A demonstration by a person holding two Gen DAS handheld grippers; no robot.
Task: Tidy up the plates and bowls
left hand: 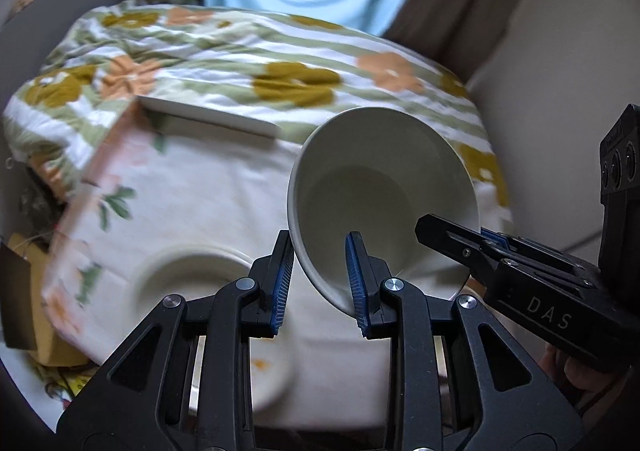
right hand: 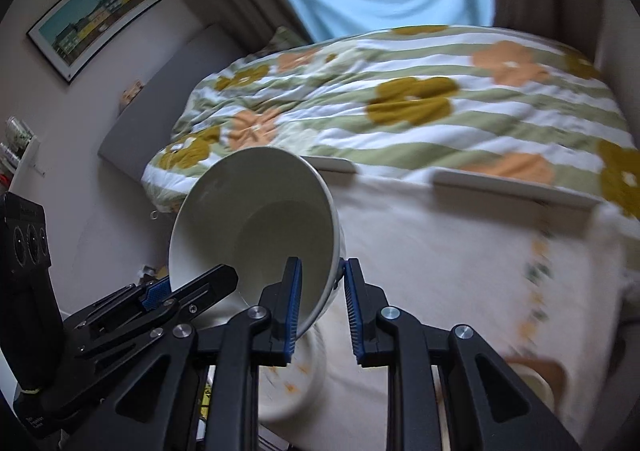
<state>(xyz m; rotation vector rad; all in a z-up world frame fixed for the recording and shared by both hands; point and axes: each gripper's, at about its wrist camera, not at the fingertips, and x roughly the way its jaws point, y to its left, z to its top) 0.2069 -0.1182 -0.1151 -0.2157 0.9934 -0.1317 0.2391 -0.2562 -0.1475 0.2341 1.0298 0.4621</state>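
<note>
Both claws pinch one white bowl (left hand: 380, 195) by opposite rims, left gripper (left hand: 320, 279) and right gripper (right hand: 320, 307) each closed over its wall, tilting it above the near plates (left hand: 192, 271), probably for stacking.

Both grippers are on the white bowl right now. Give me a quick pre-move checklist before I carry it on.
1. Left gripper straddles the white bowl rim, one finger inside, one outside: ok.
2. Right gripper straddles the opposite rim: ok.
3. Pads pressing firmly on the wall: cannot tell.
4. Bowl level: not ok, tilted with its opening facing the cameras.
5. Bowl empty: ok, nothing seen inside.
6. Plate below lies flat on the tablecloth: ok, though blurred.
</note>
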